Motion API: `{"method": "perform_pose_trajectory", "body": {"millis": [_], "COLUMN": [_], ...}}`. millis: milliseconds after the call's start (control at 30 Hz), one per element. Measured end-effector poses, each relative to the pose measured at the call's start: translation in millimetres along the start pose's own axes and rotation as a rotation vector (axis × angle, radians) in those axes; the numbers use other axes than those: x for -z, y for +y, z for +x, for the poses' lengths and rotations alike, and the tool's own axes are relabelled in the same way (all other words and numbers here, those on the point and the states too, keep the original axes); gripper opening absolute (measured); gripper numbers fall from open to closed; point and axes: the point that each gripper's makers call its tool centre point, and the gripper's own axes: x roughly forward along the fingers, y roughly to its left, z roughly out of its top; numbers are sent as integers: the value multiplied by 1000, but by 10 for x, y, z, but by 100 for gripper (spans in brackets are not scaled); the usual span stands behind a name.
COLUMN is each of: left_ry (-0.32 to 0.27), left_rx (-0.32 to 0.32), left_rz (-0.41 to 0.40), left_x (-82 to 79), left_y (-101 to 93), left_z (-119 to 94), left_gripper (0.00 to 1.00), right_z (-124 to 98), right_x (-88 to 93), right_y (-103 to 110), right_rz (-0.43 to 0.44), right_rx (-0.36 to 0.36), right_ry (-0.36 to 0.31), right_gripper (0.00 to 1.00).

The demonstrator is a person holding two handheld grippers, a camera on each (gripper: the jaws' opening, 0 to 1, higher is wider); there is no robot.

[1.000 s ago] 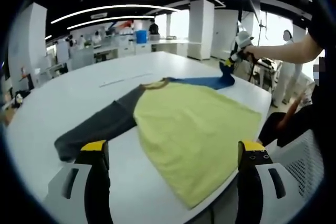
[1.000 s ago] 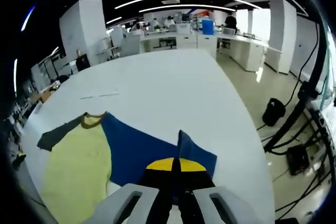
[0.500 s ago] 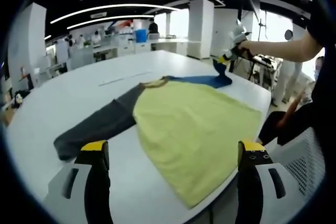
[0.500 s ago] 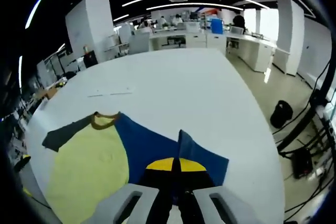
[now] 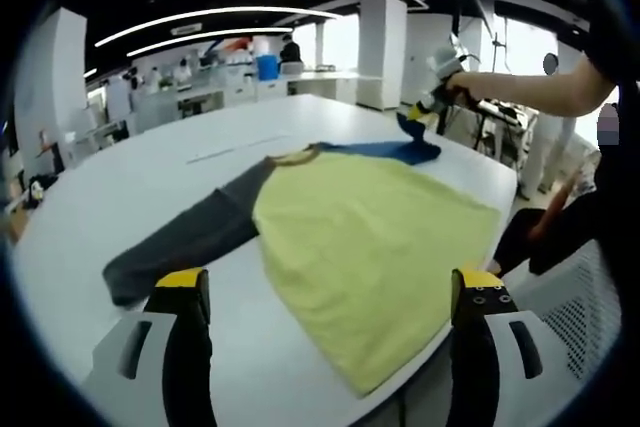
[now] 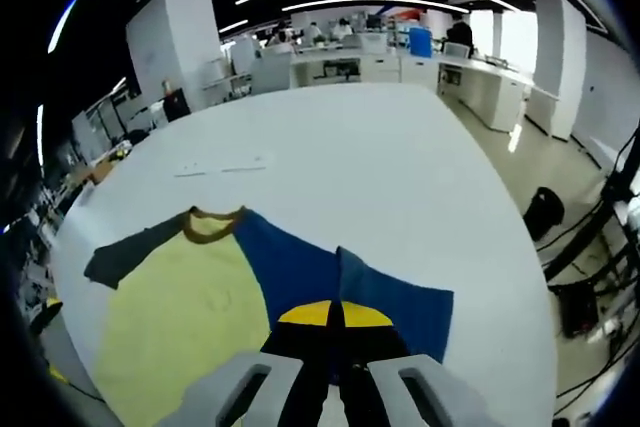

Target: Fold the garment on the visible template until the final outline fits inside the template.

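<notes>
While the shirt is lying spread out: the garment [image 5: 370,237] is filling the middle of the left gripper view, yellow body flat on the white counter [image 5: 120,187], its lower hem reaching toward the counter's near edge at the lower right.
Sleeves: the grey sleeve [image 5: 185,242] is stretching toward the lower left of that view; the blue sleeve [image 6: 330,282] is running from the brown collar [image 6: 212,225] down to the bottom centre of the right gripper view.
Right gripper [image 6: 330,322]: its jaws are pressed together on the cuff end of the blue sleeve, which is folding up into a small peak just above the yellow tips; in the left gripper view it is showing at the upper right [image 5: 432,102], held by a person's outstretched arm.
Left gripper [image 5: 325,292]: its jaws are standing wide apart with nothing between them, hovering at the bottom of its view, short of the hem.
Template: I cannot tell where its outline is; only faint marks on the counter beyond the collar.
Step in hand: by my reckoning, the first sleeve fold, the blue sleeve lifted but not yet laid over.
Next move: probably carrying the cuff across onto the yellow body and flattening it before letting go.
</notes>
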Motion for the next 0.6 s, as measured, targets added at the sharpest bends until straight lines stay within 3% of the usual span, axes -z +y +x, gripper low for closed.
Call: {"method": "perform_pose_trajectory", "body": {"millis": [600], "left_ry": [8], "left_rx": [6], "left_rz": [4], "left_x": [34], "left_y": [-38], "left_z": [-19], "left_gripper": [98], "right_z": [92], "right_x": [-18], "right_y": [464], "right_rz": [-39], "right_rx": [-52], "right_ry": [-11], "right_gripper": [0]}}
